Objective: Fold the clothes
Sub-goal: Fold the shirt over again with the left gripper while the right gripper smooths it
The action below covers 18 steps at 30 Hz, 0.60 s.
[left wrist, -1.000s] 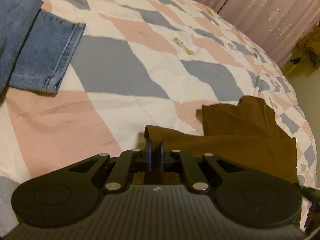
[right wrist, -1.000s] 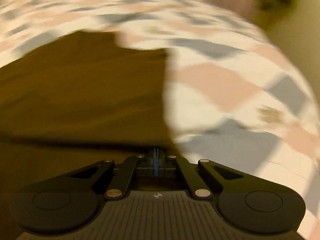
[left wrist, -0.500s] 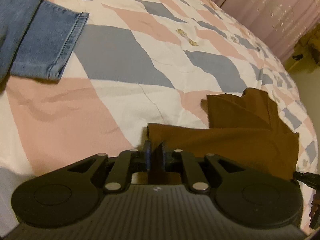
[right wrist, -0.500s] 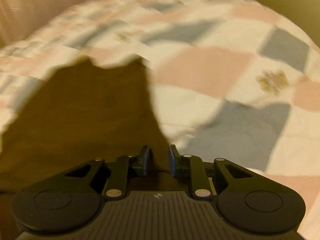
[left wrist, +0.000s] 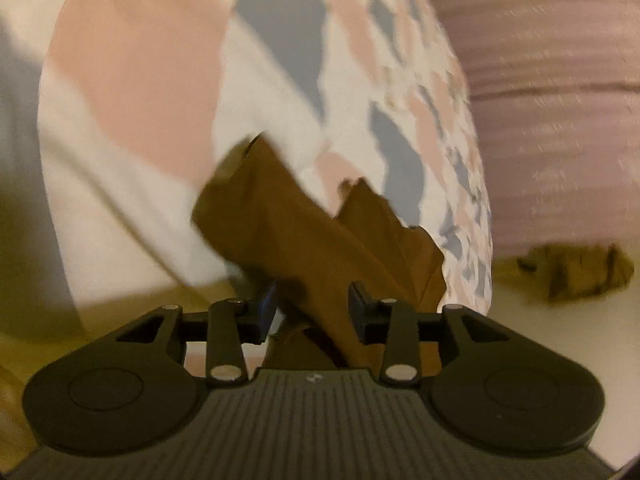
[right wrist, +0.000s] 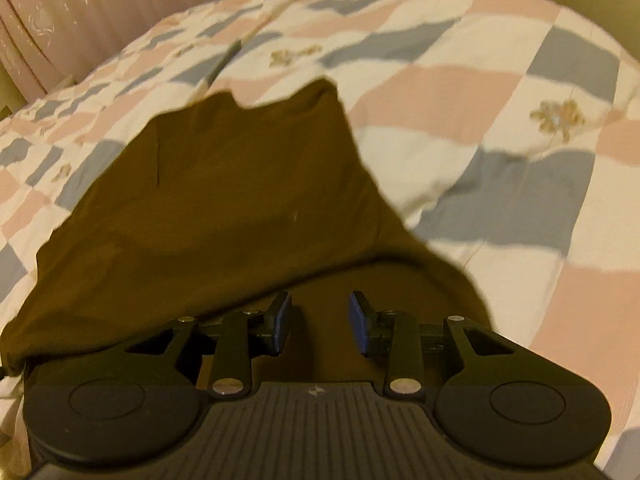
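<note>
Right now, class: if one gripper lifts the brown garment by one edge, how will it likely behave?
The brown garment would probably sag and hang, since it lies limp with soft folds on the quilt. It looks thin, so likely light. Pushed, it would probably bunch rather than slide whole.

Right gripper parted over the brown garment

I see my right gripper (right wrist: pixel 319 322) at the bottom centre, its blue-padded fingers (right wrist: pixel 283 322) apart with nothing clamped between them; the brown garment (right wrist: pixel 224 188) spreads from lower left to centre over the checked bedspread (right wrist: pixel 500 140), pink curtain (right wrist: pixel 100 12) at upper left.
</note>
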Available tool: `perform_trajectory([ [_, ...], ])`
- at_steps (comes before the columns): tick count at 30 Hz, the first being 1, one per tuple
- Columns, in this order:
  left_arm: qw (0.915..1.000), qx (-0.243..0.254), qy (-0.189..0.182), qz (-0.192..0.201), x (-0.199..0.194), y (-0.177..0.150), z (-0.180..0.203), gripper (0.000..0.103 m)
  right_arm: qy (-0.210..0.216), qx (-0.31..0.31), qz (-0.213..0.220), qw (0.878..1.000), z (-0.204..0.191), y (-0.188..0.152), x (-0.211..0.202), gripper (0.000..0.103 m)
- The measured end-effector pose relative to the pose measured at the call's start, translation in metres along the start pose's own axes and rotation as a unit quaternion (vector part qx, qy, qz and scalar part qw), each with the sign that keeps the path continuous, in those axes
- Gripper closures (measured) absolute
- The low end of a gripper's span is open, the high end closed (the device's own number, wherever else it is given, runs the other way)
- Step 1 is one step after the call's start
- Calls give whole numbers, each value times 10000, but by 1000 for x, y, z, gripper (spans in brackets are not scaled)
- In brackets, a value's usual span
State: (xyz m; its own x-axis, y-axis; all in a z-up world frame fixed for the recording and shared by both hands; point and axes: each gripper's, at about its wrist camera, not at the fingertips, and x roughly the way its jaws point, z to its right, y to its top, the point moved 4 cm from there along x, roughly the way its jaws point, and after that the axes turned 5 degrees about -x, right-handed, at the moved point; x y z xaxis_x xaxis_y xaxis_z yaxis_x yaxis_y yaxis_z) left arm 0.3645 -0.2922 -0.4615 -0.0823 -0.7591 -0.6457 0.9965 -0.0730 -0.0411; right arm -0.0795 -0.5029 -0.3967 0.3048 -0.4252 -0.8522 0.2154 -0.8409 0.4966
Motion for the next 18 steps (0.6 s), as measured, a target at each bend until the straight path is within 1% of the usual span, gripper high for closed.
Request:
perform_trajectory([
  [3,9978,-567,80,339,11,-1,-16,66,47,-96,-24,9999,-2,-1,0,62],
  [5,9941,-917,20,572,13,0,-25,66,70,-165,-40,9998,-2,-1,1,62],
  [6,9925,-1022,-2,674,12,1,-26,73,86,-169,-42,9998,-1,-1,0,62],
  [7,9923,-971,66,762,12,1,-24,79,105,-170,-43,9998,0,-1,0,62],
  [8,9932,-772,178,851,11,0,-17,100,123,-171,-44,9998,0,-2,0,62],
  [9,9945,-214,403,939,11,-2,-1,103,141,-168,-42,9998,2,-2,-1,62],
  [10,9922,346,625,1025,10,-5,15,103,158,-165,-40,9997,3,-3,-2,62],
  [11,9849,1016,836,1128,10,-11,34,103,176,-161,-38,9997,4,-3,-4,62],
  [12,9670,1954,1017,1277,11,-23,61,103,188,-159,-33,9997,7,-3,-5,62],
  [13,9402,2881,1159,1400,13,-38,88,103,199,-157,-28,9997,9,-3,-6,62],
  [14,9065,3771,1205,1466,18,-59,113,103,209,-140,-19,9997,12,-3,-8,62],
  [15,8699,4553,1190,1479,25,-83,134,103,223,-113,-8,9997,15,-2,-9,62],
  [16,8313,5249,1132,1434,35,-111,151,103,239,-83,2,9997,19,-2,-10,62],
  [17,7997,5756,1092,1311,47,-136,162,103,259,-56,10,9996,22,-1,-11,62],
  [18,7748,6119,1103,1144,62,-159,166,100,278,-30,18,9996,25,0,-13,62],
])
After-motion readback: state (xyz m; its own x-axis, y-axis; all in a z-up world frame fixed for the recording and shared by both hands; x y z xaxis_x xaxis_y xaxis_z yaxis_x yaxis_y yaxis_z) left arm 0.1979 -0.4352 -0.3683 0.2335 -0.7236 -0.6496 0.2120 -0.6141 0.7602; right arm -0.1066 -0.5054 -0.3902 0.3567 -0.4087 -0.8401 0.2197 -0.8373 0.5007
